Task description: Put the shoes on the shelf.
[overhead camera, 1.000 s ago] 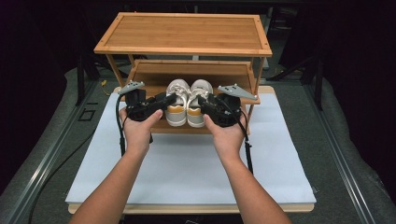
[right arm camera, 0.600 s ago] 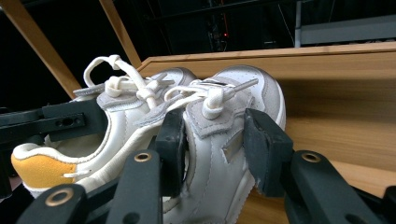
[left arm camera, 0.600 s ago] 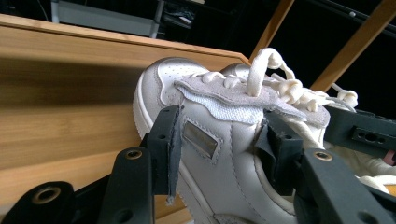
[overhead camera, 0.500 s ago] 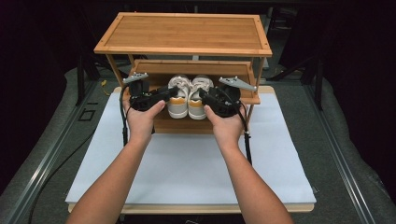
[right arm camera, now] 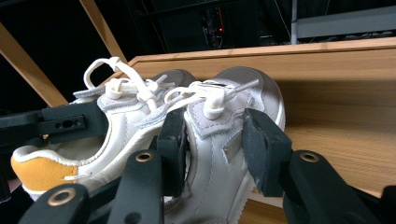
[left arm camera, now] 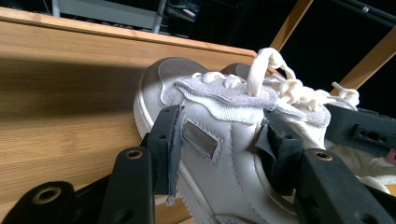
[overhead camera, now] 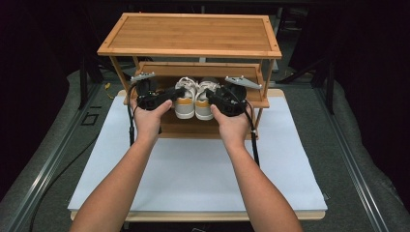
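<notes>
Pair of white sneakers, lower shelf of bamboo rack (overhead camera: 193,34).
My left hand-held gripper (overhead camera: 167,94) clamps the left sneaker (overhead camera: 184,99); my right hand-held gripper (overhead camera: 212,95) clamps the right sneaker (overhead camera: 204,100). Jaws half-wide, pads pressing each upper. Toes point to 12 o'clock, orange heels to 6, rack on white desk (overhead camera: 193,174).

**Colours and patterns recorded**

The two shoes (overhead camera: 196,99) at frame centre are noted as white with mustard-yellow heel patches, grey suede toe caps and cream laces. The rack (overhead camera: 193,34) above is rendered in honey-brown bamboo with fine lengthwise grain. The mat (overhead camera: 193,169) below is seen as pale bluish-white. Both grippers, left (overhead camera: 167,94) and right (overhead camera: 217,96), are logged as black with grey plates.
</notes>
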`<action>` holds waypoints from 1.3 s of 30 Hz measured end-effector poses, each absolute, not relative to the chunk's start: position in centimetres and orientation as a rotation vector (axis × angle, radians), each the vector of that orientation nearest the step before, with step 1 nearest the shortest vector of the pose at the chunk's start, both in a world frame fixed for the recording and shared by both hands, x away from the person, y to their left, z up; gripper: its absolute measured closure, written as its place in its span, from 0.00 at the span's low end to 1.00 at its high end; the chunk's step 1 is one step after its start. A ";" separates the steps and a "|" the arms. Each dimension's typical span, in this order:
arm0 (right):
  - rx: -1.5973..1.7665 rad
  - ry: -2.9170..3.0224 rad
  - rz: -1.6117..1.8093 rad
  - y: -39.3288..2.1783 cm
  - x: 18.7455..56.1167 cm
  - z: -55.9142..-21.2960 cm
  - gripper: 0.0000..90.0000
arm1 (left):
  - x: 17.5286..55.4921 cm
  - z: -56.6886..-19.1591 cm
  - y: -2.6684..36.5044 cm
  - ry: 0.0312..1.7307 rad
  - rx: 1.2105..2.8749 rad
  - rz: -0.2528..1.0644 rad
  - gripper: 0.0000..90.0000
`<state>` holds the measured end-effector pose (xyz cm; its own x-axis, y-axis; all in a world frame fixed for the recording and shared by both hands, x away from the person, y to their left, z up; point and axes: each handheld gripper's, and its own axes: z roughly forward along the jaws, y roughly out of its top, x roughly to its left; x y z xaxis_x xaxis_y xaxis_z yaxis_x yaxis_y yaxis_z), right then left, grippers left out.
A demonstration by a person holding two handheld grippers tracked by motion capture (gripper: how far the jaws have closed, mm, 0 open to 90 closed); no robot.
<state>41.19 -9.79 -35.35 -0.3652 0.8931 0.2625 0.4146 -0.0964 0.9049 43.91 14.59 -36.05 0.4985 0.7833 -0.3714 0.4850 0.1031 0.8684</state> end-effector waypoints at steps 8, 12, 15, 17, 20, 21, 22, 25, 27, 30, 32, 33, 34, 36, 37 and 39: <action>1.448 1.752 1.459 -9.8 41.9 -35.7 0.68 | 44.6 -36.5 14.6 1.154 1.545 0.289 0.61; 1.460 1.742 1.469 -9.9 42.2 -35.8 0.68 | 44.8 -36.5 14.5 1.162 1.532 0.293 0.61; 1.466 1.742 1.466 -9.9 42.4 -35.8 0.67 | 44.9 -36.6 14.5 1.166 1.528 0.284 0.61; 1.484 1.748 1.440 -10.0 42.5 -35.7 0.67 | 45.0 -36.5 14.5 1.164 1.529 0.280 0.60; 1.485 1.747 1.466 -10.1 42.7 -35.8 0.66 | 45.0 -36.5 14.5 1.168 1.532 0.279 0.59; 1.489 1.756 1.465 -10.2 42.7 -35.8 0.65 | 45.0 -36.4 14.5 1.169 1.533 0.279 0.58; 1.499 1.764 1.458 -10.3 42.7 -35.7 0.65 | 45.0 -36.4 14.4 1.173 1.532 0.276 0.58; 1.504 1.752 1.458 -10.2 42.8 -35.7 0.62 | 45.2 -36.4 14.6 1.162 1.512 0.255 0.54; 1.518 1.762 1.469 -10.4 42.9 -35.6 0.61 | 45.3 -36.2 14.6 1.169 1.514 0.251 0.52; 1.518 1.749 1.494 -10.5 43.1 -35.7 0.60 | 45.3 -36.1 14.5 1.160 1.525 0.265 0.51; 1.515 1.759 1.489 -10.5 43.1 -35.6 0.60 | 45.4 -36.1 14.6 1.155 1.527 0.264 0.51; 1.519 1.780 1.473 -10.6 43.0 -35.5 0.60 | 45.4 -36.1 14.6 1.154 1.525 0.262 0.51; 1.521 1.770 1.474 -10.5 43.0 -35.5 0.59 | 45.4 -36.0 14.6 1.152 1.524 0.263 0.50; 1.517 1.767 1.473 -10.5 43.1 -35.5 0.59 | 45.3 -35.9 14.6 1.150 1.508 0.259 0.50; 1.508 1.757 1.488 -10.5 43.1 -35.6 0.58 | 45.3 -35.9 14.6 1.141 1.503 0.267 0.50; 1.508 1.761 1.479 -10.5 43.0 -35.5 0.58 | 45.2 -35.7 14.5 1.142 1.513 0.273 0.49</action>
<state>43.05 -10.49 -35.46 -0.3456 0.8809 0.3234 0.4703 -0.1356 0.8720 45.22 14.54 -35.70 0.4973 0.7643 -0.4104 0.4956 0.1380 0.8575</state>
